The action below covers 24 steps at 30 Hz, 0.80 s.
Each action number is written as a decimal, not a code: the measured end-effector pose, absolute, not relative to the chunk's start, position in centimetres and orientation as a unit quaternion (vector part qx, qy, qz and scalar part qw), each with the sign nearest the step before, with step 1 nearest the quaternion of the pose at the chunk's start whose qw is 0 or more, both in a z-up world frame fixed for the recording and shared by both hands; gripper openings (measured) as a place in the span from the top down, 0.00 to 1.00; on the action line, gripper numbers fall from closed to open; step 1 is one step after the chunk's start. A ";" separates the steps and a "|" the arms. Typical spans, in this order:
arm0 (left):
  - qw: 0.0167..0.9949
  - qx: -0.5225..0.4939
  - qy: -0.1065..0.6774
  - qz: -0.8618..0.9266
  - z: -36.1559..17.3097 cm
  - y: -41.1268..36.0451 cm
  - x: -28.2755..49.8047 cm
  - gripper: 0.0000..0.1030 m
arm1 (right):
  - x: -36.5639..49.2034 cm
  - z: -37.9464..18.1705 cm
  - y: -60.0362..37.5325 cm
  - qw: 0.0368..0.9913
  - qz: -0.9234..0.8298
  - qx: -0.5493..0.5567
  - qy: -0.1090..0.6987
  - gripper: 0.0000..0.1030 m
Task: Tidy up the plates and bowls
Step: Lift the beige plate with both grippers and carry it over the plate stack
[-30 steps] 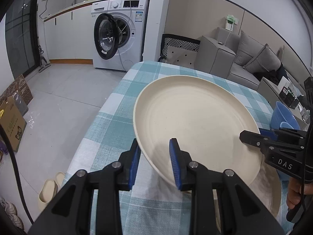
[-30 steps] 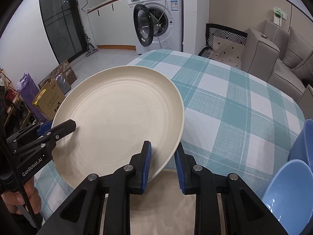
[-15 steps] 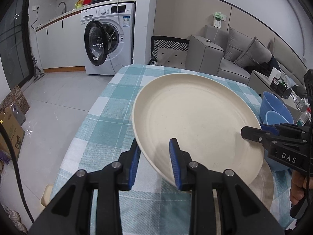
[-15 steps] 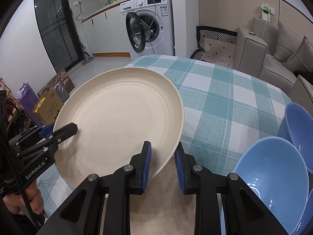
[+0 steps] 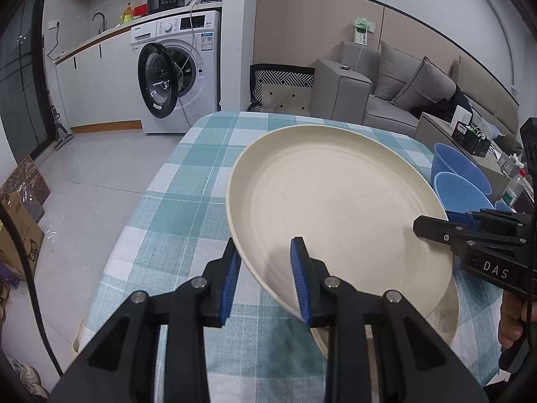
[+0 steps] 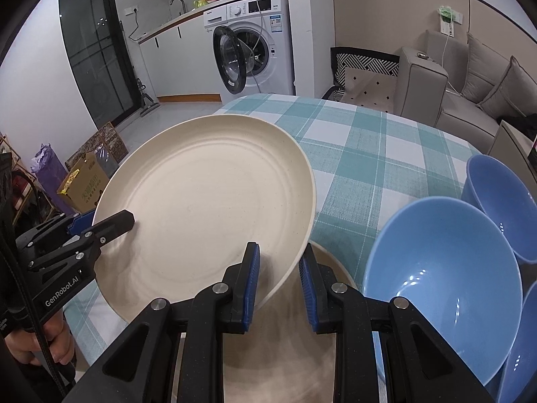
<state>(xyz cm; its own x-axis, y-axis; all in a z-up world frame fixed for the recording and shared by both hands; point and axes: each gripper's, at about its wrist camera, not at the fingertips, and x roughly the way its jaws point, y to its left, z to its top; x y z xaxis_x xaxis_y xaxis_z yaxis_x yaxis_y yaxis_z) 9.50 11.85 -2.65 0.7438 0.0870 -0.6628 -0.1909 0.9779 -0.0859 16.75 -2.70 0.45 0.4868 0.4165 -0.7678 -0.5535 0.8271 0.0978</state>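
Left wrist view: cream plate between both hand-held grippers, above checked tablecloth

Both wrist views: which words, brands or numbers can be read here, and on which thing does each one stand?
"DAS": on the right gripper, seen in the left wrist view.
"GenRobot.AI": on the left gripper, seen in the right wrist view.
Washing machine panel and stickers: too small to read.
Cardboard box print: blurred.

Opposite close wrist views; shared plate
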 end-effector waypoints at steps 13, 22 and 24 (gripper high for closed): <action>0.933 -0.061 0.348 0.062 -2.3 10.0 7.6 0.73 | 14.3 0.5 -4.7 0.862 0.276 -0.077 0.419 0.77; 0.932 -0.063 0.354 0.051 -2.7 9.2 6.6 0.72 | 12.7 0.5 -6.1 0.863 0.272 -0.071 0.420 0.77; 0.931 -0.065 0.356 0.051 -3.0 9.3 6.4 0.72 | 12.6 0.3 -6.0 0.862 0.273 -0.069 0.422 0.77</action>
<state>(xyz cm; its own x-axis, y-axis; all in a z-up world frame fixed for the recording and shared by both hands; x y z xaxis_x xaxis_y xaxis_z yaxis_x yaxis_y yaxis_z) 6.42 9.29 -2.97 0.7408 0.0480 -0.6701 -0.1400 0.9866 -0.0841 12.56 -6.02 0.32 0.4949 0.4120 -0.7651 -0.5288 0.8415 0.1111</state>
